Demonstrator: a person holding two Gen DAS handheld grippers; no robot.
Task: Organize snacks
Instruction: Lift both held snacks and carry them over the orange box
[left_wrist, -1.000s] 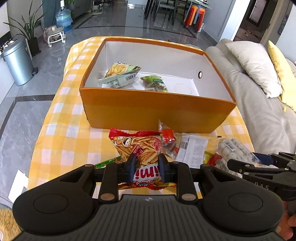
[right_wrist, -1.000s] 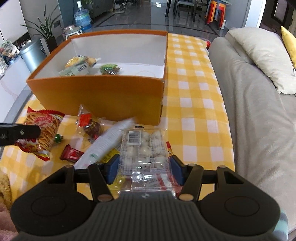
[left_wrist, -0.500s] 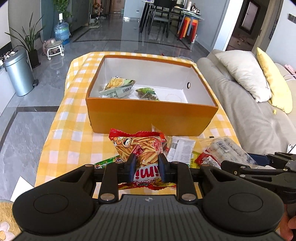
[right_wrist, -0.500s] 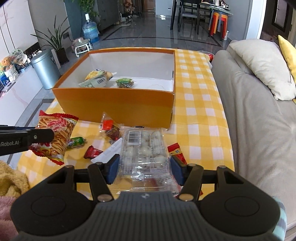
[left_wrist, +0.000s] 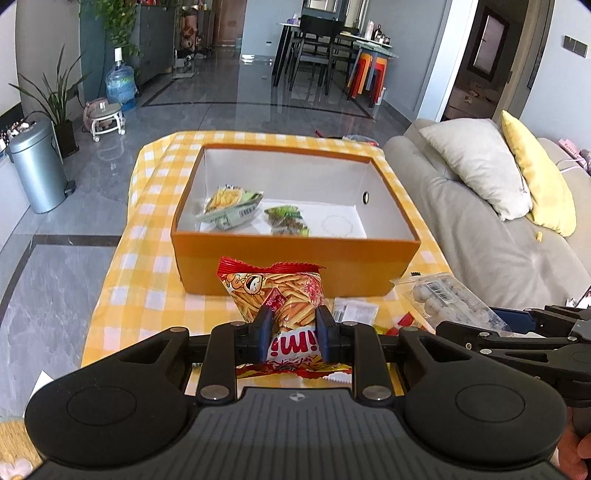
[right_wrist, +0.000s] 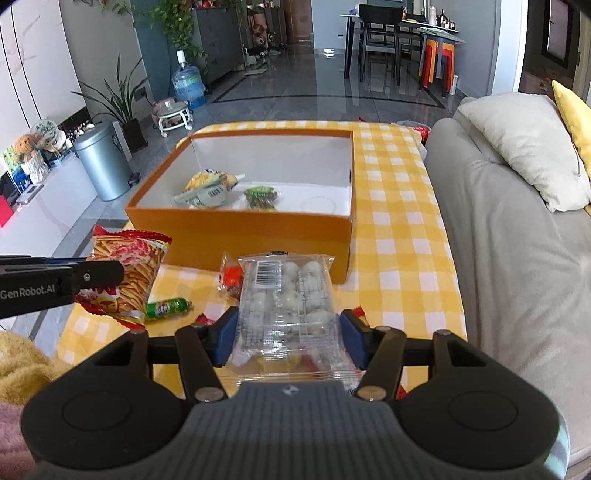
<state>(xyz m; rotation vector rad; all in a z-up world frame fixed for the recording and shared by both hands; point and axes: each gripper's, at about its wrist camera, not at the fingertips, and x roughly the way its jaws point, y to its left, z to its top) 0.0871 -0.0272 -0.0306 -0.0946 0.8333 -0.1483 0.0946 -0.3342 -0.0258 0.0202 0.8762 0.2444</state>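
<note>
Left fingers (left_wrist: 264, 328) pinching red chip bag (left_wrist: 280, 295); right fingers (right_wrist: 226, 334) clamping clear pack (right_wrist: 288, 299); orange box (right_wrist: 236, 236) ahead.

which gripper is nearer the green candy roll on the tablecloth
Left. The left gripper, holding the red chip bag, is just above-left of the green candy roll; the right gripper, holding the clear pack, sits farther right.

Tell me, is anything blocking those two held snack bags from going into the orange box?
Only the orange box's near wall stands between; both bags must clear it. The left tool holds the red chip bag, the right tool the clear packet. The box is open-topped, with two small snacks at its left and bare floor at its right.
</note>
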